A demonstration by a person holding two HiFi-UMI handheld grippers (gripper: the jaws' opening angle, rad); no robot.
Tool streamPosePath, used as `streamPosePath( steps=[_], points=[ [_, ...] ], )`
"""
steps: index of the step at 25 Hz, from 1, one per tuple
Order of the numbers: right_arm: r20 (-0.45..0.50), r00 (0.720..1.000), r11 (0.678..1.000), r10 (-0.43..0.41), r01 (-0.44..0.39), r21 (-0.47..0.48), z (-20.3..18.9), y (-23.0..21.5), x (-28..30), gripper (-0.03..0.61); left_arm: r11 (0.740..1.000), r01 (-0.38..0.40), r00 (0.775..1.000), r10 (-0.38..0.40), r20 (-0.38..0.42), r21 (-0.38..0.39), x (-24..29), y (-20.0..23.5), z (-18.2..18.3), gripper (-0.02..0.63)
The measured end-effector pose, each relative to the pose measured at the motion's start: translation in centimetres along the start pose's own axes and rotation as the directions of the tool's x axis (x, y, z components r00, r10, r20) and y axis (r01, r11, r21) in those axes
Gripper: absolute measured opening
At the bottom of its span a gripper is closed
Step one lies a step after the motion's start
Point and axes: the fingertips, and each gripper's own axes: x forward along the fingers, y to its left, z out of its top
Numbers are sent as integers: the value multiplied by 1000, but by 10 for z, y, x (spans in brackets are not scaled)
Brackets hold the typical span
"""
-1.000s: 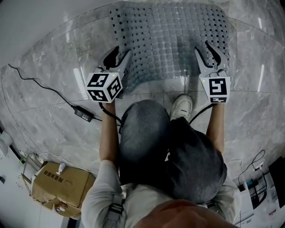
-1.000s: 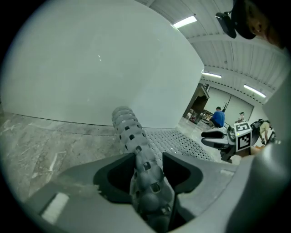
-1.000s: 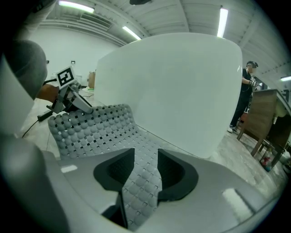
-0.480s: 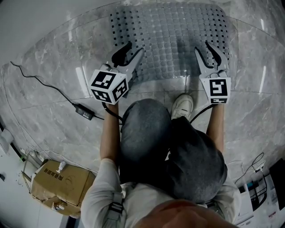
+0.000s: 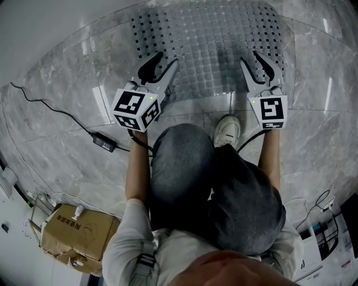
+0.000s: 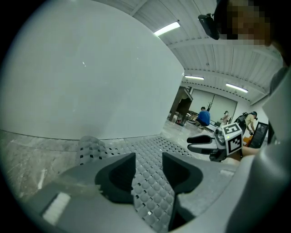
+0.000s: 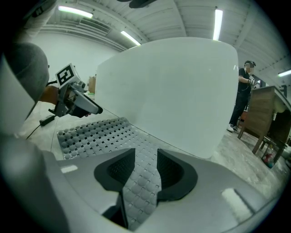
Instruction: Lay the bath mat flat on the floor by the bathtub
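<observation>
The grey bath mat (image 5: 207, 44), dotted with square holes, lies spread on the marble floor against the white bathtub (image 5: 67, 17). My left gripper (image 5: 161, 60) hovers over its near left part, jaws apart, with nothing gripped. My right gripper (image 5: 253, 60) stands open over the near right part. In the left gripper view the mat (image 6: 150, 150) shows through the gap between the fingers, and its far left corner (image 6: 91, 144) bulges up a little. In the right gripper view the mat (image 7: 95, 132) runs along the tub (image 7: 182, 91) under the open jaws.
A black cable with a power adapter (image 5: 105, 143) crosses the floor at the left. A cardboard box (image 5: 70, 232) sits at the lower left. The person's white shoe (image 5: 226, 131) is just short of the mat's near edge. A person (image 7: 241, 100) stands by wooden furniture (image 7: 268, 118).
My left gripper has moved up and to the right, off the mat's near left corner and over the mat. That curled corner now lies flatter. The right gripper has hardly moved.
</observation>
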Motion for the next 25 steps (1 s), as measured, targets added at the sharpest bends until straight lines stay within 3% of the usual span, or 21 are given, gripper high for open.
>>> streamPosePath(
  steps=[6, 14, 25],
  points=[
    [42, 999, 1000, 12, -12, -6, 16, 5, -2, 114, 994, -10, 999, 4, 49, 107, 5, -10, 12, 187],
    [122, 992, 999, 15, -18, 28, 45, 1, -9, 55, 978, -58, 989, 29, 143, 199, 3, -14, 38, 101],
    [248, 969, 999, 21, -31, 36, 89, 0, -27, 2, 963, -106, 966, 40, 255, 248, -11, -23, 71, 15]
  ],
)
